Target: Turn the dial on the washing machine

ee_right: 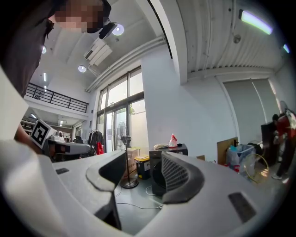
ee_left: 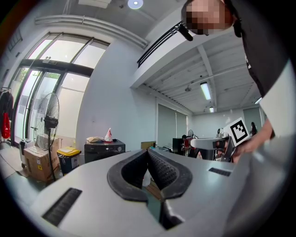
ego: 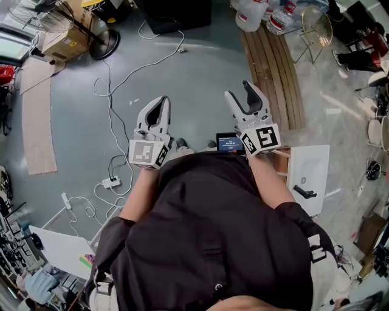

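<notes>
Two tongs hang at chest height, well apart from the dark washing machine (ego: 173,15) at the head view's top centre, across grey floor (ego: 194,73). Left tongs (ego: 164,98) are pinched together, empty; right tongs (ego: 239,90) gape, nothing between. The small front dial (ee_left: 120,149), probably rigid, smooth plastic on a heavy, unmoving body, wants a firm pinch across its rim.

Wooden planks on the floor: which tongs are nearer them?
Right. The right tongs hang just left of the planks; the left tongs are farther left.
</notes>
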`<state>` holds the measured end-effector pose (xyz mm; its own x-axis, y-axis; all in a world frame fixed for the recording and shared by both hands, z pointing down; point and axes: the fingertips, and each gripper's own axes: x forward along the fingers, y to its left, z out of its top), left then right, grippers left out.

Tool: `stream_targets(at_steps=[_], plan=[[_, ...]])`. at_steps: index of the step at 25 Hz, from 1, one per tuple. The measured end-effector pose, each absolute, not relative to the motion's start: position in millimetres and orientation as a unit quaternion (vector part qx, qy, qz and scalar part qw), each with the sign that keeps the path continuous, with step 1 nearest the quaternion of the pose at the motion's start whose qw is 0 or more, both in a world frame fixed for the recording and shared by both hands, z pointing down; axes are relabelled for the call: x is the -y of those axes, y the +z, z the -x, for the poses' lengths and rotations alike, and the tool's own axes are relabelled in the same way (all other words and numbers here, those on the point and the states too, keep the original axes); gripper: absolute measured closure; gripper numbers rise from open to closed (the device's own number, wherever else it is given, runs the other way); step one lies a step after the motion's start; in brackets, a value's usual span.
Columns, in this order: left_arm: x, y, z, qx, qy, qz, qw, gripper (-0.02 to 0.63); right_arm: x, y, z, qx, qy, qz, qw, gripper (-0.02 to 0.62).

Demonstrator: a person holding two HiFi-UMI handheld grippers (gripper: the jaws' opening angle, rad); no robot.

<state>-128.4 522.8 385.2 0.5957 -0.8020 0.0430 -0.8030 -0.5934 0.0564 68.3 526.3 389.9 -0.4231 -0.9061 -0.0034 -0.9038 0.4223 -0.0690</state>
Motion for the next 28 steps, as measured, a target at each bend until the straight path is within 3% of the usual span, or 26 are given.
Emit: stream_targets(at_steps=[16, 28], plan=[[-487, 410, 84, 0.453, 0.025, -0.889, 0.061, 0.611, -491, 430, -121, -0.829, -0.070, 0.554, -0.018, 0.354], [-317, 421, 109, 0.472, 0.001, -0.879, 0.068, 0.611, -345, 435, -96, -0.842, -0.068, 0.533, -0.045, 0.354]])
